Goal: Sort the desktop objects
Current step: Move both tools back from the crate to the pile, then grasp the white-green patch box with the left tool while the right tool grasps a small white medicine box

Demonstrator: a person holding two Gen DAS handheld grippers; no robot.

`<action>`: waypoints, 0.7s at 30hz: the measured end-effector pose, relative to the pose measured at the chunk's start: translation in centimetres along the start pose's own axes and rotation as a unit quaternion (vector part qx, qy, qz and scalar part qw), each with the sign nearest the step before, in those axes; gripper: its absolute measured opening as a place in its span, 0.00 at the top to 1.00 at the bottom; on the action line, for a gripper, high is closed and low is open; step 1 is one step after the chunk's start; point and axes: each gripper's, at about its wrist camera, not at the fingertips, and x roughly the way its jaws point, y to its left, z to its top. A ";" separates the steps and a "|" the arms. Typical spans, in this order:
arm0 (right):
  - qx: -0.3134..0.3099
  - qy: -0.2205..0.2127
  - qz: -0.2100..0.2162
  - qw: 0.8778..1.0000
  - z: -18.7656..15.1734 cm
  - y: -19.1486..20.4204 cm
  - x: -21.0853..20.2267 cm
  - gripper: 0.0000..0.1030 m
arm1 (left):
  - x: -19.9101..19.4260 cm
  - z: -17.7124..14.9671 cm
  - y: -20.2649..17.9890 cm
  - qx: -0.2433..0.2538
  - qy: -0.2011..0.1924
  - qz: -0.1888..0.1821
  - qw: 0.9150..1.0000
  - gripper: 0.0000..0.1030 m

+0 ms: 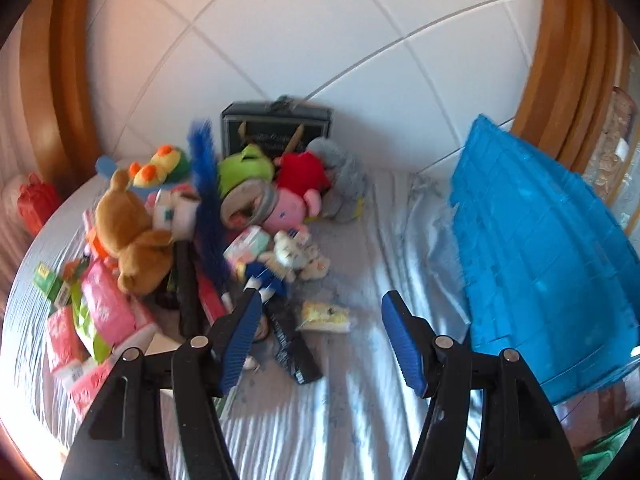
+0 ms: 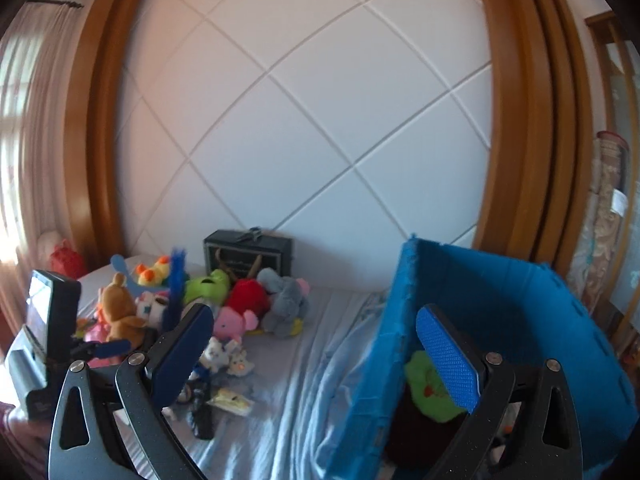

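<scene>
At the far left, a red bag (image 1: 36,202) sits by the wooden frame, partly cut off by the bed's edge. On the pale blue bed sheet (image 1: 360,400), pink packets (image 1: 106,306) and a green carton (image 1: 50,282) lie blurred, their print unreadable. Next comes the toy heap: a brown plush bear (image 1: 132,232) leaning over a white toy, a blue feathery duster (image 1: 206,200) upright through the pile, a green plush (image 1: 244,168), a red plush (image 1: 302,174), a pink plush (image 1: 290,208) and a grey plush (image 1: 346,180), each half hidden by its neighbours. Behind them a dark box (image 1: 276,126) stands against the white quilted wall (image 1: 320,40). Nearer, a small white plush (image 1: 290,256) and a yellow packet (image 1: 324,316) lie apart on the sheet.

The left hand-held gripper (image 1: 320,332) hovers over bare sheet with its jaws well apart and nothing between them; its left pad overlaps a black box (image 1: 296,356).

To the right stands the blue storage bin (image 2: 520,320), its far side out of frame. The right hand-held gripper (image 2: 316,344) is also spread wide and empty, its right finger in front of the bin's opening, where a green toy (image 2: 428,392) lies partly hidden inside.
</scene>
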 end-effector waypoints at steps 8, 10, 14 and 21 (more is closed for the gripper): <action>-0.041 0.134 0.174 0.975 -6.5 8.5 12.1 0.00 | 6.6 -7.6 13.2 -0.161 0.122 0.090 0.975 0.40; -0.062 0.175 0.185 0.965 -9.2 9.8 15.4 0.00 | 7.6 -8.9 15.0 -0.196 0.136 0.095 0.966 0.40; -0.074 0.255 0.175 0.948 -14.1 10.9 20.7 0.00 | 9.5 -9.7 16.0 -0.226 0.155 0.099 0.957 0.40; -0.108 0.296 0.186 0.931 -16.2 10.8 23.9 0.00 | 14.7 -8.5 15.1 -0.282 0.184 0.115 0.935 0.40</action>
